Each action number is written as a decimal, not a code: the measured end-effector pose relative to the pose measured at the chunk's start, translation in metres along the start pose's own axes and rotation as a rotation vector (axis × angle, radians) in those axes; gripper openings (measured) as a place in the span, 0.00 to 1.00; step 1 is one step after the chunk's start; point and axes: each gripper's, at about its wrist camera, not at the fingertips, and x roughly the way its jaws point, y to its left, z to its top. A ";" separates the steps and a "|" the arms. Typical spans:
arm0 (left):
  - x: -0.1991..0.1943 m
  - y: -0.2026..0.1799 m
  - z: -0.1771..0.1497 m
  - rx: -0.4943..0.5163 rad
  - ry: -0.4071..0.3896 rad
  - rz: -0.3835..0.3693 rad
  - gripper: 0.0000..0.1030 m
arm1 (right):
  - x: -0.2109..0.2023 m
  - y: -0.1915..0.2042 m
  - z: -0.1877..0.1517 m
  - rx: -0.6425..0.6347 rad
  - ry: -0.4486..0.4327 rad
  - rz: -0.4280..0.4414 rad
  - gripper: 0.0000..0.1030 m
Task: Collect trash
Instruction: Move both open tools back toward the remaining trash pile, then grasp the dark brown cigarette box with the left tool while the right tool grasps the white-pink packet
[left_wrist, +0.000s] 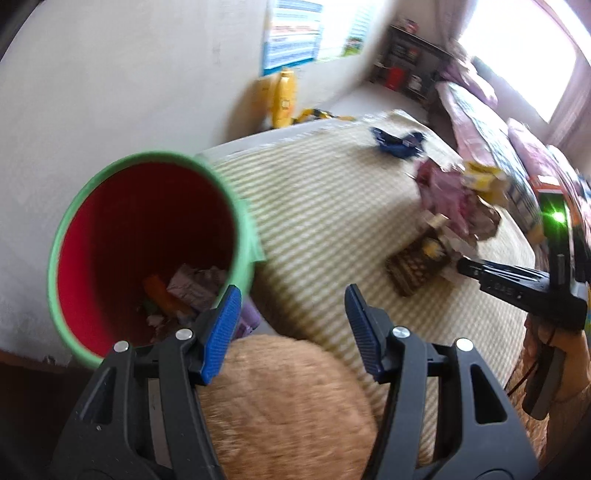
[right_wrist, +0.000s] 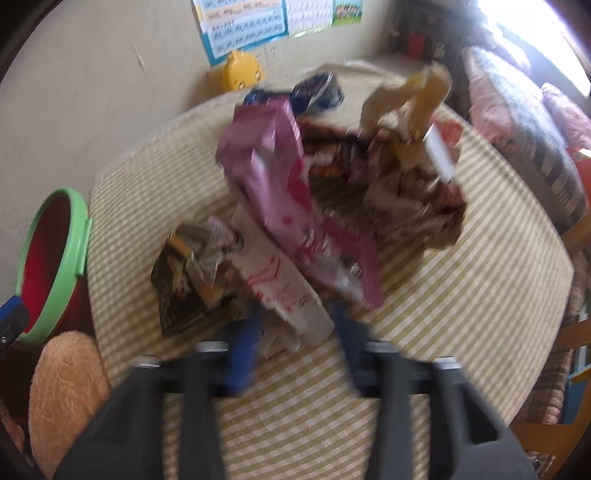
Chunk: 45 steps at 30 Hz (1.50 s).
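A red bin with a green rim (left_wrist: 147, 243) stands beside the table and holds several wrappers. It also shows at the left of the right wrist view (right_wrist: 51, 258). My left gripper (left_wrist: 291, 314) is open and empty, just right of the bin's rim, above a tan cushion. A heap of trash lies on the striped tablecloth: a pink packet (right_wrist: 280, 192), a white carton (right_wrist: 280, 288), a dark wrapper (right_wrist: 184, 280) and brown paper (right_wrist: 406, 192). My right gripper (right_wrist: 295, 325) is open, its fingers either side of the white carton's near end. The view is blurred.
A tan furry cushion (left_wrist: 288, 402) sits below the left gripper. A blue wrapper (left_wrist: 397, 142) lies at the table's far side. A yellow toy (right_wrist: 242, 74) stands by the wall. A sofa with cushions (right_wrist: 517, 110) is at the right.
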 end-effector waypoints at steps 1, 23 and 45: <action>0.003 -0.010 0.001 0.026 0.002 -0.009 0.54 | -0.002 -0.003 -0.003 0.012 -0.002 0.019 0.16; 0.076 -0.126 0.001 0.299 0.163 -0.082 0.70 | -0.059 -0.076 -0.100 0.222 -0.017 0.102 0.23; 0.121 -0.152 0.016 0.271 0.273 0.009 0.84 | -0.069 -0.108 -0.106 0.335 -0.097 0.166 0.47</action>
